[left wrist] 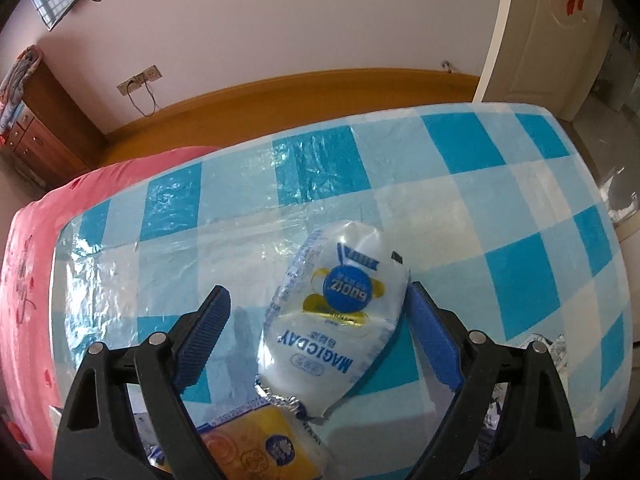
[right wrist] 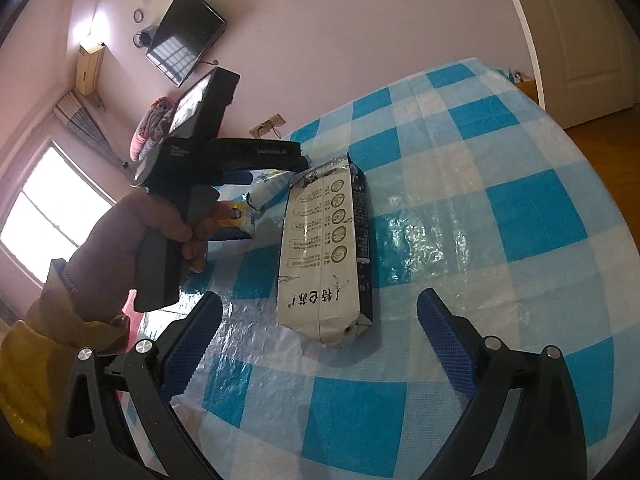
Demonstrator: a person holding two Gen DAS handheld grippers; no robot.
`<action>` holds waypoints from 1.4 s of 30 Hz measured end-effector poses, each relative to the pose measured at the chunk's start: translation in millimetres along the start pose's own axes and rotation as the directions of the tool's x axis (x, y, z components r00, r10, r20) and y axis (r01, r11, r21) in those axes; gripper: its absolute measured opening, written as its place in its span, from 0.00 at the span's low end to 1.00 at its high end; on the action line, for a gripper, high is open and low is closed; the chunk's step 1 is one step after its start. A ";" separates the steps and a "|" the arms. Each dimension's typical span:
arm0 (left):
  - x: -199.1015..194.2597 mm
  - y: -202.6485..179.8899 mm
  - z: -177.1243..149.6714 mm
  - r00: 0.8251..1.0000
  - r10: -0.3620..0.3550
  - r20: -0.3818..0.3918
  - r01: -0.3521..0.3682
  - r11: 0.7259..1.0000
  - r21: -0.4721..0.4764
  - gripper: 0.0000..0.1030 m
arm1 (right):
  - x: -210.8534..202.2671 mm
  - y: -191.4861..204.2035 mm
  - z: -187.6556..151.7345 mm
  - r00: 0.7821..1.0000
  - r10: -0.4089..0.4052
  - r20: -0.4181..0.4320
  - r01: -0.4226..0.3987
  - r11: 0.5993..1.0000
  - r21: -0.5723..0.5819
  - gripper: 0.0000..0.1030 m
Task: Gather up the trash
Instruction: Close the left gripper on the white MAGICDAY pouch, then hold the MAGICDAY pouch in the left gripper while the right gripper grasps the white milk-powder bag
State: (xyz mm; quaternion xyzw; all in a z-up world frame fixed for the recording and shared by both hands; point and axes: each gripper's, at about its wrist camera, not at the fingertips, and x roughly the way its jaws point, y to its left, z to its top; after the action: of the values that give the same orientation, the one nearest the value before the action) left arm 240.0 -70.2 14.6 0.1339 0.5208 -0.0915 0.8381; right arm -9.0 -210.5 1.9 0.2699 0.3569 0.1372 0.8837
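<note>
Left wrist view: steep, close down onto white MAGICDAY pouch [left wrist: 336,320] on checked tablecloth [left wrist: 520,184]. Right wrist view: shallower, further back across same tablecloth. Shared: pouch, yellow packet [left wrist: 248,440], wall TV [right wrist: 186,34].

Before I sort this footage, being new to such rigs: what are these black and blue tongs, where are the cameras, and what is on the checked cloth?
No robot here: a person holds hand-held tongs in each hand, with a fisheye camera looking along each pair. The left view shows the left tongs open around a white MAGICDAY packet, a yellow packet nearer the camera. The right view shows the right tongs open, holding nothing, a long white bag lying ahead, and the person's hand gripping the left tool. All rests on a blue checked cloth.
</note>
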 end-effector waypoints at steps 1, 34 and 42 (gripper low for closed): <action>0.0 0.5 -0.2 1.000 -0.012 0.002 0.012 1.000 -0.010 0.82 | 0.0 -0.2 0.0 1.000 -0.001 0.000 0.001 1.000 0.000 0.94; -66.7 -55.5 -120.0 0.980 -0.188 0.067 0.190 0.981 -0.028 0.61 | -22.0 -30.2 9.4 0.998 -0.051 0.044 0.049 0.998 0.042 0.94; -77.8 -25.0 -145.1 0.980 -0.168 0.105 0.183 0.970 -0.160 0.61 | -16.0 -17.0 7.3 0.997 -0.069 0.029 0.069 0.997 -0.017 0.94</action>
State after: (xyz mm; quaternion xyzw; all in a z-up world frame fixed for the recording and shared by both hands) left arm 75.3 -46.4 20.0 0.0113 0.4978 -0.1268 0.8579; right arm -14.3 -234.1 5.5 0.2515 0.3521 0.1058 0.8953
